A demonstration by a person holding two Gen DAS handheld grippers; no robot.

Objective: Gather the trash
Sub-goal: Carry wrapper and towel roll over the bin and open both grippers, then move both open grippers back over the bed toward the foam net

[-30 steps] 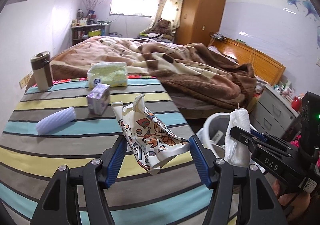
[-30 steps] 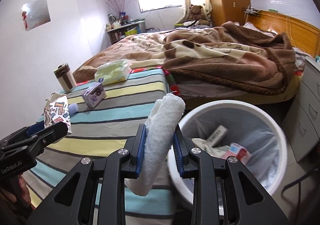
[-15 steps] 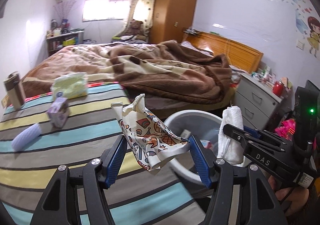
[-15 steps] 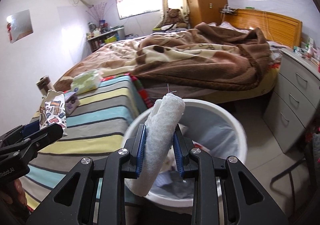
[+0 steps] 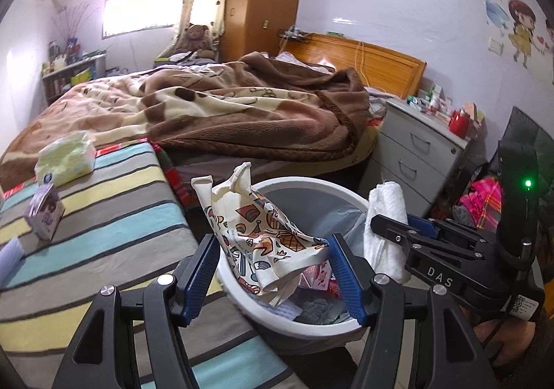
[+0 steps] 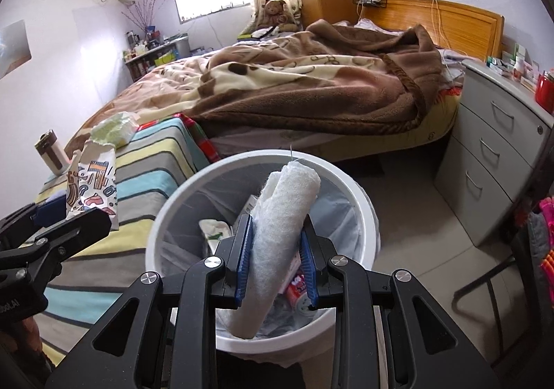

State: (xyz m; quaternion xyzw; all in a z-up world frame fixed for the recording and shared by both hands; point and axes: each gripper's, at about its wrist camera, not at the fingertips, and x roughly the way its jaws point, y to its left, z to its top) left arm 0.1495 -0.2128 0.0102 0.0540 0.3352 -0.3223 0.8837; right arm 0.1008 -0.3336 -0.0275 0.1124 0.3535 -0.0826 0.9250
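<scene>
Both loads are hanging over the round white plastic trash bin (image 6: 363,205), not yet dropped.
Beside the bin, the striped-cloth counter (image 5: 104,226) is still carrying a box and packet; the left claw (image 5: 273,271) is gripping a crumpled cartoon-print wrapper (image 5: 263,233) above the bin's near rim, and the right claw (image 6: 277,268) is clamping a rolled white tissue (image 6: 284,216) over its open mouth.

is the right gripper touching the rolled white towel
Touching. In the right wrist view the right gripper has both blue pads pressed against the rolled white towel, no gap either side.
</scene>
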